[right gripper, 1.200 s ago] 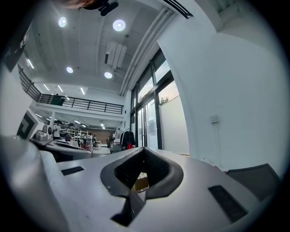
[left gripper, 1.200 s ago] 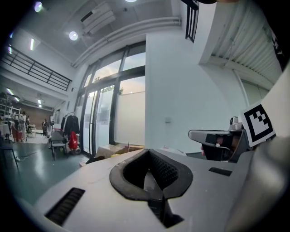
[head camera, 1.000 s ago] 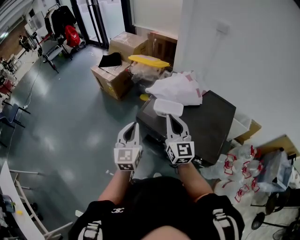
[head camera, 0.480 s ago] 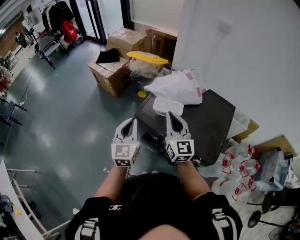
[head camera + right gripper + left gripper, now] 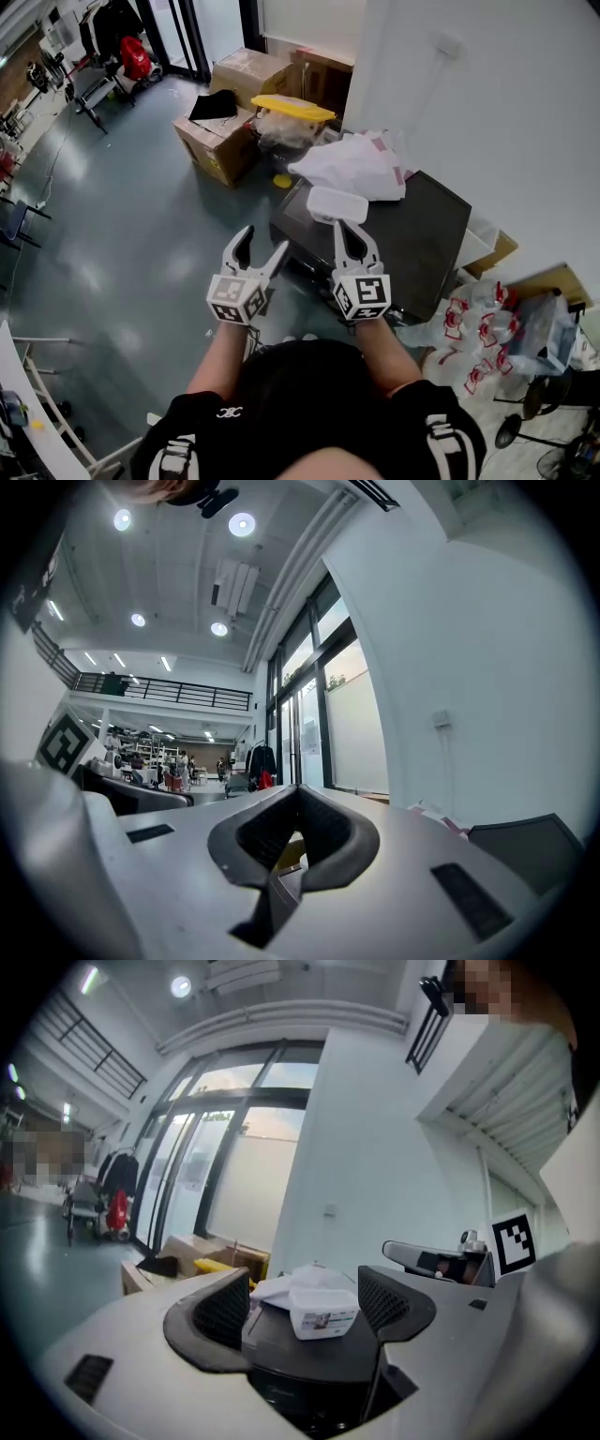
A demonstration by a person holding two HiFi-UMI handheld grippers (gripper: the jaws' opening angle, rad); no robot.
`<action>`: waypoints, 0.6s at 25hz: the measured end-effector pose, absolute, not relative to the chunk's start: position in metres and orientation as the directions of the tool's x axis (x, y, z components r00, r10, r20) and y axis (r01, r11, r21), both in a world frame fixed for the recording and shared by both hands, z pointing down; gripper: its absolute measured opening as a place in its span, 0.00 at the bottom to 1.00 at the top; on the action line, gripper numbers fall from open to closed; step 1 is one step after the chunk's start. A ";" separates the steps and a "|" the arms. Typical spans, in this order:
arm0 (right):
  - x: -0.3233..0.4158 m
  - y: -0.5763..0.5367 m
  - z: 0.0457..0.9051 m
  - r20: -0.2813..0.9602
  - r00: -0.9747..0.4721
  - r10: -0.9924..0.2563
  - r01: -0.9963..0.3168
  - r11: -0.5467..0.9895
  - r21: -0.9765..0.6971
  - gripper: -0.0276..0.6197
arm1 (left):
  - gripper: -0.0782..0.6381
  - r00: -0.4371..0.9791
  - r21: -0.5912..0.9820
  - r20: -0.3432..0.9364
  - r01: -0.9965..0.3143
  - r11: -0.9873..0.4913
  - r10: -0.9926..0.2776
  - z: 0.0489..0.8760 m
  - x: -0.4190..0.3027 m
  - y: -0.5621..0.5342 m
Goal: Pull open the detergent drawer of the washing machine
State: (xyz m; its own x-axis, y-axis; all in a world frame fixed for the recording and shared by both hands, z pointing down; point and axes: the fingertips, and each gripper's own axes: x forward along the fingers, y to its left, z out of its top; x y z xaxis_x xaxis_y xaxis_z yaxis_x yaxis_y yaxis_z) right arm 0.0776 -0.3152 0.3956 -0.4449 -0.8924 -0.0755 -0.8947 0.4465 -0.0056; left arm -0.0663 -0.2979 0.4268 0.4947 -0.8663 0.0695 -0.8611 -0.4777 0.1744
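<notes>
**Step in hand: approach.** The washing machine [image 5: 412,234] stands at centre right of the head view against the white wall, and its dark top serves as a surface. The task's thing, the detergent drawer, belongs in the front panel [image 5: 302,265], which shows only as a dark strip between the two claws. The drawer itself cannot be made out, and nothing suggests it has been pulled yet.

- Left claw [image 5: 263,242]: released and opening, nothing between the jaws, aimed at the machine's front edge.
- Right claw [image 5: 349,230]: clenched on nothing, tips together, just above the surface's near edge.

**Next move, as judged:** bring the open left claw down to the panel, hook the drawer's lip, close on it, then pull straight toward the person.

**Containers**

1. Cardboard box [image 5: 217,150], upper centre, on the floor: a dark item [image 5: 214,106] lies on top; its inside is not visible.
2. Second cardboard box [image 5: 248,70], behind it: closed.
3. Yellow-lidded bin [image 5: 293,108]: contents unclear.
4. White bags [image 5: 361,164], on the surface's far edge: contents hidden.
5. White tub [image 5: 337,203], on the surface: lid on, contents hidden.
</notes>
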 end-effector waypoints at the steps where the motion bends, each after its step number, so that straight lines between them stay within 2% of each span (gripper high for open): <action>1: 0.079 -0.314 0.396 -0.073 -0.444 -0.893 -0.895 0.445 -0.007 0.04 | 0.58 0.505 0.228 0.070 -0.848 -0.479 -0.860 0.433 -0.069 -0.298; 8: 0.087 -0.308 0.405 -0.044 -0.441 -0.896 -0.897 0.442 -0.008 0.04 | 0.58 0.570 0.613 0.079 -0.674 -0.411 -0.818 0.494 -0.086 -0.299; 15: 0.092 -0.296 0.419 -0.002 -0.437 -0.899 -0.899 0.437 -0.007 0.04 | 0.58 0.628 0.724 0.064 -0.565 -0.397 -0.776 0.541 -0.082 -0.288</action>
State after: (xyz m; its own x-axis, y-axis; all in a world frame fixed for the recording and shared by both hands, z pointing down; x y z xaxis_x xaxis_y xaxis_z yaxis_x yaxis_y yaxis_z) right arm 0.0923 -0.2965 0.4186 -0.4371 -0.8994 -0.0021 -0.8994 0.4371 -0.0071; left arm -0.0825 -0.2879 0.5405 0.6276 -0.7758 0.0643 -0.5645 -0.3967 0.7238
